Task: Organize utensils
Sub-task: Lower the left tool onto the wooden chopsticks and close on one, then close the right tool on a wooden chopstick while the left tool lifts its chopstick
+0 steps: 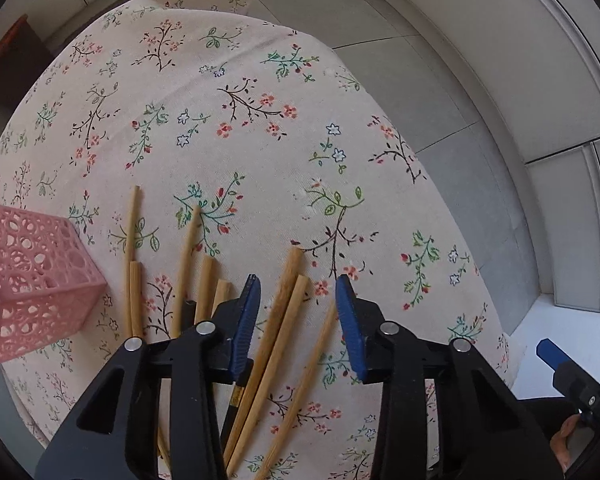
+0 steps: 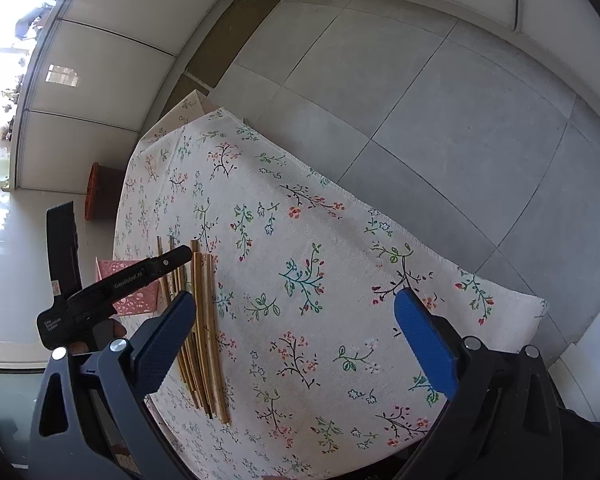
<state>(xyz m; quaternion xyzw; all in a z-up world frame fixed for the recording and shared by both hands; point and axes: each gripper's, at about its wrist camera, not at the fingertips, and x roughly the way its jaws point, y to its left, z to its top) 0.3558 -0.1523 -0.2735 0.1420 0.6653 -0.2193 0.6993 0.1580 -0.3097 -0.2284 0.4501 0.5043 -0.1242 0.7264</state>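
Observation:
Several bamboo chopsticks (image 1: 278, 320) lie loose on the floral tablecloth (image 1: 260, 128). My left gripper (image 1: 298, 300) hovers open just above them, its blue pads astride two sticks, touching nothing I can see. A pink lattice basket (image 1: 32, 280) stands to the left of the sticks. In the right wrist view the chopsticks (image 2: 204, 328) lie in a bundle at the left, with the basket (image 2: 136, 300) behind them. My right gripper (image 2: 292, 332) is wide open and empty above the cloth (image 2: 320, 280). The left gripper (image 2: 180, 256) shows there over the sticks.
The table is small; its cloth edges drop to a grey tiled floor (image 2: 440, 100) on the far and right sides. White panelled walls (image 1: 540, 60) stand beyond. A dark object with an orange rim (image 2: 96, 192) sits on the floor past the table's far left corner.

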